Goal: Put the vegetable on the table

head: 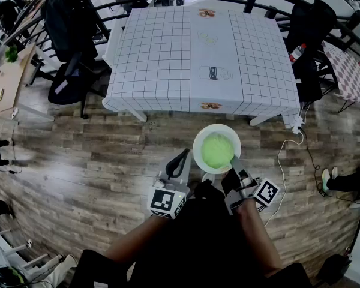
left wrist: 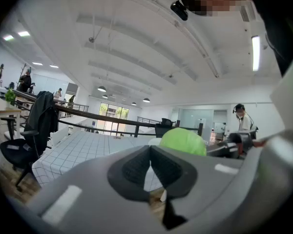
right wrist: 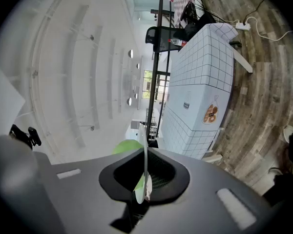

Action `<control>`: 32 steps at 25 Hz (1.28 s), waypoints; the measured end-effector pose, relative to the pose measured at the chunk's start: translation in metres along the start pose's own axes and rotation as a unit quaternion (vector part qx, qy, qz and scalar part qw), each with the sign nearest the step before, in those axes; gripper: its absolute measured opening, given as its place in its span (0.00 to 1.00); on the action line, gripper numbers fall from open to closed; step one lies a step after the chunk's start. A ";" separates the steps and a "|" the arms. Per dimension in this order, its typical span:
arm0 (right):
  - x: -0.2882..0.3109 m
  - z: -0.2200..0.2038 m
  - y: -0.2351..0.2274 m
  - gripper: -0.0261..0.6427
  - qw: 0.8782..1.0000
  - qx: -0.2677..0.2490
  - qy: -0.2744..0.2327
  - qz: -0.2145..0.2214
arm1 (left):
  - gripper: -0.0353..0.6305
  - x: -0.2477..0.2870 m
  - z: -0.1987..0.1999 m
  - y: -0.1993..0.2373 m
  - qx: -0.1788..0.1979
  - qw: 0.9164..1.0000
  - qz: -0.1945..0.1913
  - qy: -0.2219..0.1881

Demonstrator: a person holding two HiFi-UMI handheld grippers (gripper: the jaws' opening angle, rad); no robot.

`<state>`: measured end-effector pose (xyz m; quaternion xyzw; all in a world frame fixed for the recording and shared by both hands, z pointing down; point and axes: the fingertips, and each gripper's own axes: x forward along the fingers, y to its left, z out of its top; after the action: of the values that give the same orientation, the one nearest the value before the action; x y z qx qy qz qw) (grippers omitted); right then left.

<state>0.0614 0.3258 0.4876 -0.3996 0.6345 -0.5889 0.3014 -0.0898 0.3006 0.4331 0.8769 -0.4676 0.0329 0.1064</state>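
**Item: vegetable (head: pixel 216 150), carried in white dish (head: pixel 199 138)**

**Appearance:** A rounded, pale green head is filling most of the dish. It is looking smooth and faintly leafy, like a small cabbage or lettuce, though the exact kind is not showing. The dish is looking plain white, round and thin at the rim.

**Location:** The vegetable is sitting inside the dish, which is hanging in the air over the wooden floor (head: pixel 78 161). The surface (head: pixel 168 53), which is wearing a white gridded cloth, is lying ahead and well apart from the dish.

**Tools:** The right tool (head: pixel 233 159) is pinching the near right rim of the dish, its jaws nearly together on the thin edge. The left tool (head: pixel 183 156) is hovering just beside the dish on the left with its jaws together and gripping nothing.

**Handling, as judged:**
- The head is probably proving fairly light and firm, and is unlikely to be bruising easily.
- Being round and loose in the dish, it is likely to be rolling as soon as the dish is tipping.
- The dish is appearing stiff and glossy, so it may be slipping or levering downward from a single rim pinch.

**Where to hold:** The rim is offering the only good purchase. A second hold on the left rim would be steadying the load while the dish is kept level.
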 end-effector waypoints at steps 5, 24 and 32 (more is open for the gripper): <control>-0.009 0.008 -0.009 0.05 1.000 -0.003 0.000 -0.020 | 0.07 0.006 -0.005 -0.008 0.003 1.000 0.000 0.005; -0.011 0.072 -0.033 0.05 0.999 0.014 0.012 -0.030 | 0.07 0.059 0.003 -0.038 0.012 0.999 0.032 -0.017; 0.000 0.112 -0.040 0.05 0.999 -0.008 0.028 -0.026 | 0.07 0.088 0.013 -0.049 0.027 0.996 0.063 -0.049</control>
<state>0.1632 0.2693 0.5133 -0.4017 0.6371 -0.6022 0.2648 0.0000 0.2528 0.4269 0.8489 -0.5254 0.0092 0.0575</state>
